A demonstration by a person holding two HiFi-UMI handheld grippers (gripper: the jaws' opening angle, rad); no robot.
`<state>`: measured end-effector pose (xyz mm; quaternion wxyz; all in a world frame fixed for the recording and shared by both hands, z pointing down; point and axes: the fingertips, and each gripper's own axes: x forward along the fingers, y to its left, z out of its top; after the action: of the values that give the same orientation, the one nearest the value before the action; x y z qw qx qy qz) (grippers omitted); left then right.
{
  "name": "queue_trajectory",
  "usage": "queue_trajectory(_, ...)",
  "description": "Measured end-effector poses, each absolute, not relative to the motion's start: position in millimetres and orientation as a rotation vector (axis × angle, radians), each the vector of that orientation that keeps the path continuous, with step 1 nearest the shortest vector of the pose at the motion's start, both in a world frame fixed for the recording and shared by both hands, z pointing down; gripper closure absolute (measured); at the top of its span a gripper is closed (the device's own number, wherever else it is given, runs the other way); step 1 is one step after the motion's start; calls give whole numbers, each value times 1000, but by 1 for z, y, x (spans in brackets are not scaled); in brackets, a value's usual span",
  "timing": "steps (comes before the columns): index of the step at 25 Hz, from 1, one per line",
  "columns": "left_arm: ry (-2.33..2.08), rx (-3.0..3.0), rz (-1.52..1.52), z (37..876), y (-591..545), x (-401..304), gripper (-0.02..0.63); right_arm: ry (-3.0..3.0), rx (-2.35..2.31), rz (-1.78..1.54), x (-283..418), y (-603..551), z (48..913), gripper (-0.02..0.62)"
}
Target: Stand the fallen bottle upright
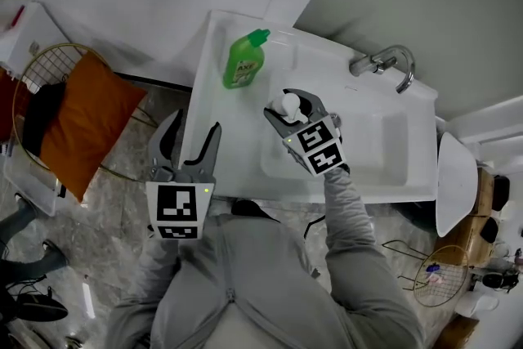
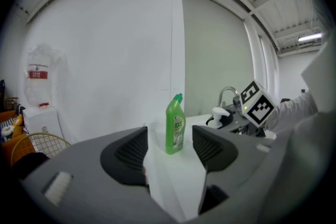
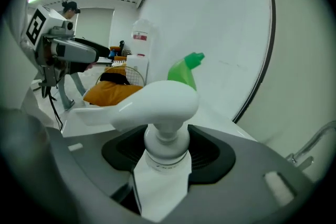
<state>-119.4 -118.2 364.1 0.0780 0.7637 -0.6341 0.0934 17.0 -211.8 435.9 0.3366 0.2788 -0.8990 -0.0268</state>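
Note:
A white pump bottle (image 3: 160, 113) is clamped by its neck between the jaws of my right gripper (image 3: 166, 148), which is shut on it; the pump head (image 1: 288, 104) shows between the jaws over the white counter (image 1: 214, 135). The bottle's body is hidden below the gripper. A green bottle (image 1: 243, 61) with a green cap stands upright at the counter's far left, also the green bottle (image 2: 175, 125) ahead of my left gripper (image 2: 169, 150). That left gripper (image 1: 189, 145) hangs open and empty at the counter's left edge.
A sink basin (image 1: 384, 145) with a chrome tap (image 1: 384, 63) lies right of the right gripper. Left of the counter stands a wire basket (image 1: 57, 106) holding orange cloth. A white lidded bin (image 1: 454, 182) is at the right.

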Motion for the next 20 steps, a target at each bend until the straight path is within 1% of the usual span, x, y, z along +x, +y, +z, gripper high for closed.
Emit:
queue_trajectory(5,-1901,2282,259,364,-99,-137,304,-2393,660,-25,-29,-183,433,356)
queue_trajectory(10,-1903,2270,269,369,-81,-154,304,-2426,664,34,-59,-171,436,356)
queue_trajectory(20,-1921,2261,273,368,-63,-185,304,-2403,708,123,-87,-166,457,356)
